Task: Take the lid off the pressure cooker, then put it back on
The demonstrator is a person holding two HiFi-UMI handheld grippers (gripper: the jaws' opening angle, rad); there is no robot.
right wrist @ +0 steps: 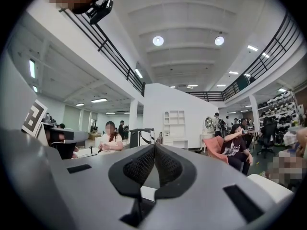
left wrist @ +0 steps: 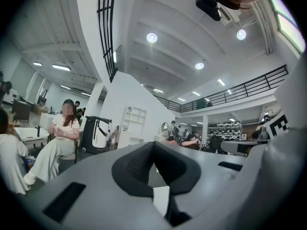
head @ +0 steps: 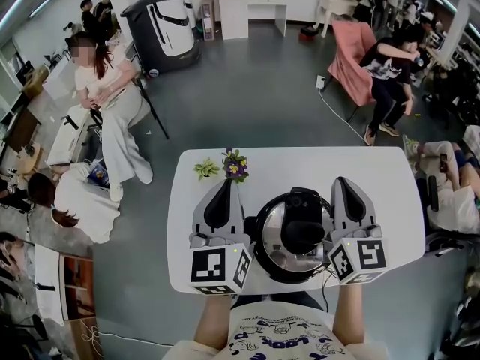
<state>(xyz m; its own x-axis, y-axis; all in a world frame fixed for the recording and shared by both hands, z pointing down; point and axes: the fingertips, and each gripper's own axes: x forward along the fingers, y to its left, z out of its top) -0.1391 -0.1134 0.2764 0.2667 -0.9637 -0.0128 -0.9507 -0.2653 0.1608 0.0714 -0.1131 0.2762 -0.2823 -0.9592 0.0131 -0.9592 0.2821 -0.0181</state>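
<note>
Cooker (head: 297, 235) between left claw (head: 224, 185), right claw (head: 340, 181)

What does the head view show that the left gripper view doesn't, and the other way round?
Only the head view: the round steel pressure cooker with its black-handled lid on, purple potted flowers. Only the left gripper view: ceiling lights, a black balcony railing. Both: the left tongs, shut and empty, and a seated person in pale clothes.

One table (head: 390, 178); one pressure cooker (head: 264, 259), one lid (head: 276, 227); two grippers, left gripper (head: 225, 184) and right gripper (head: 341, 180); two small plants (head: 207, 169); one pink chair (head: 349, 58).
</note>
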